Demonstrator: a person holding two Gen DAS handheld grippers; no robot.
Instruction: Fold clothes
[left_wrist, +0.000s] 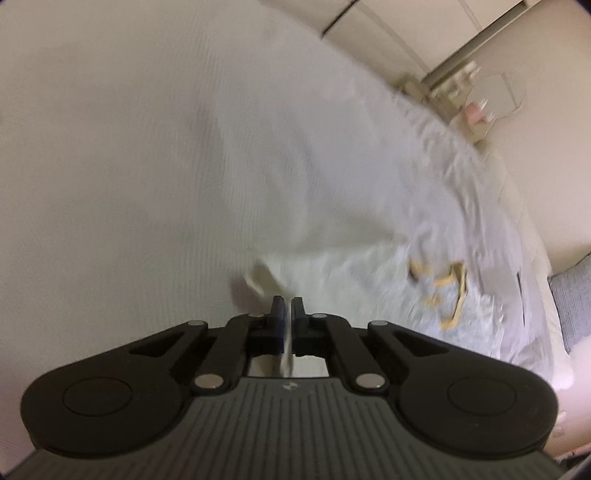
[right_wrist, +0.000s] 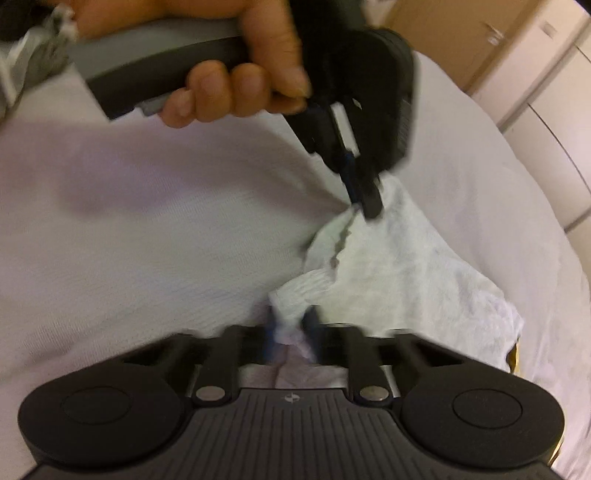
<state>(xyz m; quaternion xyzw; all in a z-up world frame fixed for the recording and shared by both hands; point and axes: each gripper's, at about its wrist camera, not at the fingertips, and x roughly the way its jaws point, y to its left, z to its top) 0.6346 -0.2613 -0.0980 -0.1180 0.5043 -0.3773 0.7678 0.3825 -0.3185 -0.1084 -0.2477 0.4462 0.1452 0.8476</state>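
A pale white garment (right_wrist: 413, 273) lies crumpled on the white bed sheet (right_wrist: 147, 229). My right gripper (right_wrist: 291, 321) is shut on a bunched edge of it near the bottom. My left gripper (right_wrist: 365, 206) comes in from the top of the right wrist view, held by a hand, and is shut on another edge of the same garment. In the left wrist view my left gripper (left_wrist: 287, 306) pinches a thin fold of the white garment (left_wrist: 332, 221), which stretches away over the sheet (left_wrist: 110, 184). Both views are blurred.
A second garment with yellow trim (left_wrist: 448, 291) lies on the bed to the right. A grey pillow (left_wrist: 572, 295) sits at the right edge. Wardrobe doors (right_wrist: 535, 85) and a wall with a mirror (left_wrist: 495, 96) stand beyond the bed.
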